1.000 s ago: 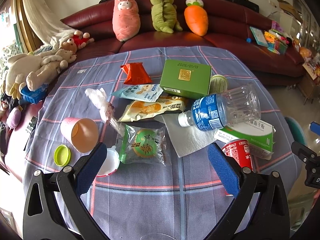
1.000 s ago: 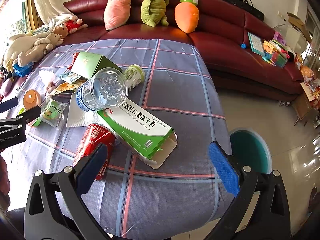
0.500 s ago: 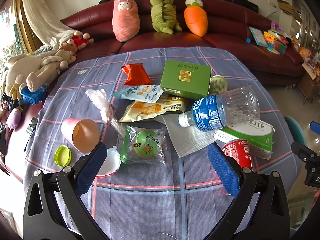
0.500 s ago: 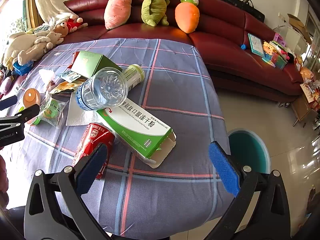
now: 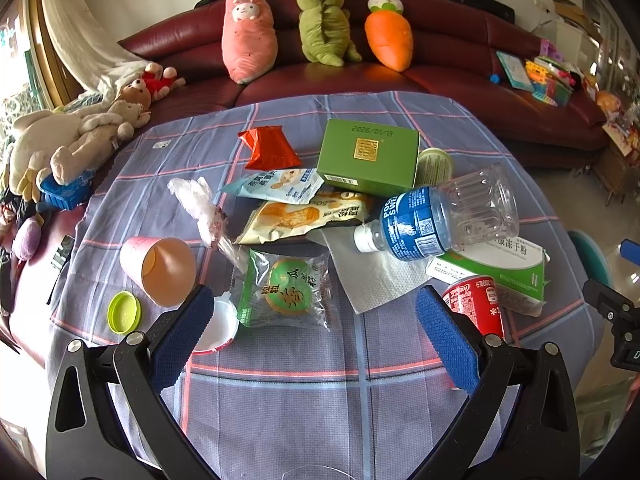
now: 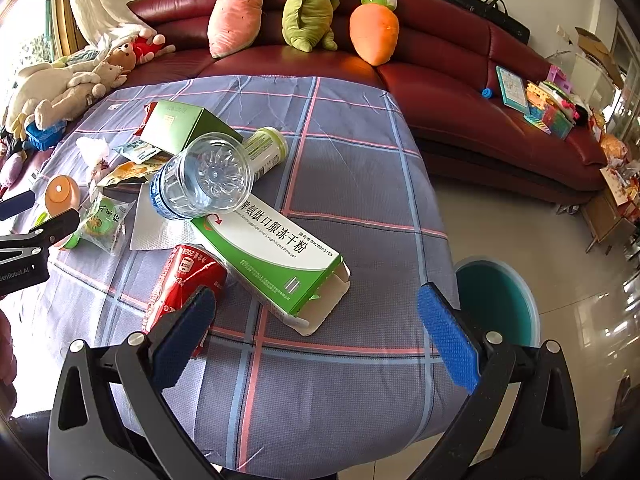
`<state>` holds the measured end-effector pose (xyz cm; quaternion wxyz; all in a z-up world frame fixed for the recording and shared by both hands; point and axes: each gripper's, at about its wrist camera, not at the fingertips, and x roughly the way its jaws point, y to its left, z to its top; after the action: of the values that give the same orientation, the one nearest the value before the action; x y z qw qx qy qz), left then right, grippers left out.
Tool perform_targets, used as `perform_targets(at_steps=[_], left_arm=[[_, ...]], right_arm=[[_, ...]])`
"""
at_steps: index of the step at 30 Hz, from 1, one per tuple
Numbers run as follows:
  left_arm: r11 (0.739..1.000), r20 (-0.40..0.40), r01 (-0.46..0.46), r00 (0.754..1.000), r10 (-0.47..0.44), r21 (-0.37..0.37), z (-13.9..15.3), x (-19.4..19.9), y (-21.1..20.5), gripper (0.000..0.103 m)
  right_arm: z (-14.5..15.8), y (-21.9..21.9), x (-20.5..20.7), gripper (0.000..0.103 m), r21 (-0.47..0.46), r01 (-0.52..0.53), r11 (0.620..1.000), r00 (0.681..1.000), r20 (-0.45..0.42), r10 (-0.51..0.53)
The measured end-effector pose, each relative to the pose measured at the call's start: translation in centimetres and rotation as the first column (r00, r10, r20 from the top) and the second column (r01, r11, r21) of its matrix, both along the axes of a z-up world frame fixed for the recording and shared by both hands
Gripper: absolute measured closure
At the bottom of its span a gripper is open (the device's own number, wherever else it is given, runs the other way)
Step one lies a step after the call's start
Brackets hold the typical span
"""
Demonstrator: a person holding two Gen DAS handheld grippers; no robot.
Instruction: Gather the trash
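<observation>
Trash lies on a plaid-clothed table (image 5: 280, 400). There is a clear plastic bottle (image 5: 440, 220), a red can (image 5: 478, 306), a green-white carton (image 5: 500, 268), a green box (image 5: 370, 160), a pink cup (image 5: 160, 266), a snack packet (image 5: 288, 290), a white napkin (image 5: 372, 276) and several wrappers. My left gripper (image 5: 316, 334) is open and empty above the table's near side. My right gripper (image 6: 316, 332) is open and empty, just short of the carton (image 6: 272, 256) and the can (image 6: 182, 284). A teal bin (image 6: 496, 304) stands on the floor to the right.
A dark red sofa (image 5: 440, 80) with three plush toys curves behind the table. Stuffed animals (image 5: 72, 136) pile at the left. Toys and books (image 6: 532, 100) lie on the sofa's right end. A green lid (image 5: 124, 312) and a white lid (image 5: 216, 326) lie by the cup.
Both grippers have drifted very slightly; the objects on the table have not moved. Both stay open.
</observation>
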<state>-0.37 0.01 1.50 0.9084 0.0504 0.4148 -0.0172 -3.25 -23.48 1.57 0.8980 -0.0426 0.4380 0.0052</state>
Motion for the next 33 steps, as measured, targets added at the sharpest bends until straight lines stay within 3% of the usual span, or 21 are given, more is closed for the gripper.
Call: perform_targets(at_steps=[18, 24, 28, 33], left_arm=[[1.0, -0.008, 0.013, 1.0, -0.013, 0.008, -1.1, 0.1, 0.2, 0.002], [0.996, -0.014, 0.088, 0.996, -0.088, 0.012, -1.7, 0.3, 0.5, 0.002], [0.974, -0.014, 0.21, 0.978, -0.209, 0.084, -1.9, 0.8, -1.0, 0.002], [0.912, -0.02, 0.368, 0.928, -0.371, 0.18, -2.1, 2.6, -4.6, 0.002]], right_arm=[[-0.4, -0.6, 0.3, 0.006, 0.0, 0.008, 1.0, 1.0, -0.012, -0.008], [-0.8, -1.2, 0.4, 0.006, 0.006, -0.018, 1.0, 0.999, -0.041, 0.018], [-1.1, -2.0, 0.8, 0.006, -0.013, -0.022, 1.0, 0.998, -0.064, 0.021], [-2.0, -2.9, 1.3, 0.006, -0.001, -0.019, 1.0, 0.995, -0.097, 0.019]])
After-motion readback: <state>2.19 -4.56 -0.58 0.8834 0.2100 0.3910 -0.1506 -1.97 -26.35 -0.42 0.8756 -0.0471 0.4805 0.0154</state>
